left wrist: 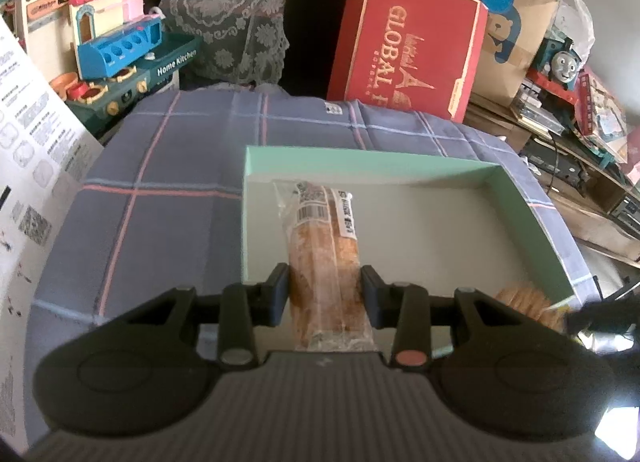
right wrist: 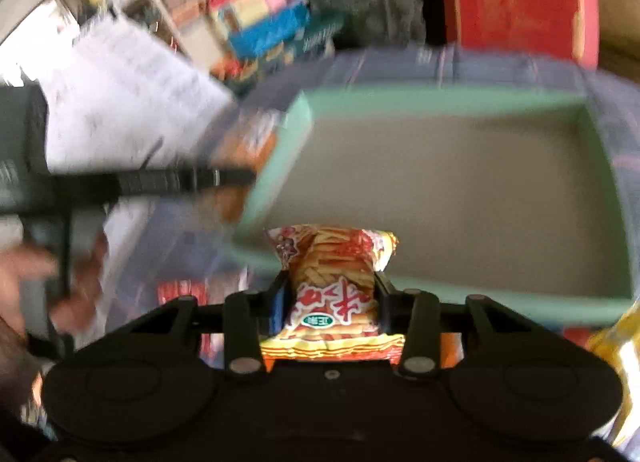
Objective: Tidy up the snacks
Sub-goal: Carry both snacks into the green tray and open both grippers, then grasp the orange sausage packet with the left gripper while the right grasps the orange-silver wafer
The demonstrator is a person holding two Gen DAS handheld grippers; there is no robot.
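Right now I am holding a long bread packet (left wrist: 326,262) in my left tongs (left wrist: 325,294), and its long axis is running straight ahead, away from me, in line with the fingers. The tongs are clenching its near half, while the far end with the barcode label is reaching into the shallow green box (left wrist: 532,218) near the left wall. The box is sitting on the desk with the checked cloth (left wrist: 160,182).

My right tongs (right wrist: 332,302) are gripping a red and yellow snack bag (right wrist: 332,282) crosswise at its middle, and that bag is hanging just over the near edge of the same green box (right wrist: 440,102); this view is blurred. I judge the left side nearer to setting down, since the packet is already lying lengthwise inside the box. Another round snack (left wrist: 528,302) is showing by the box's near right corner.
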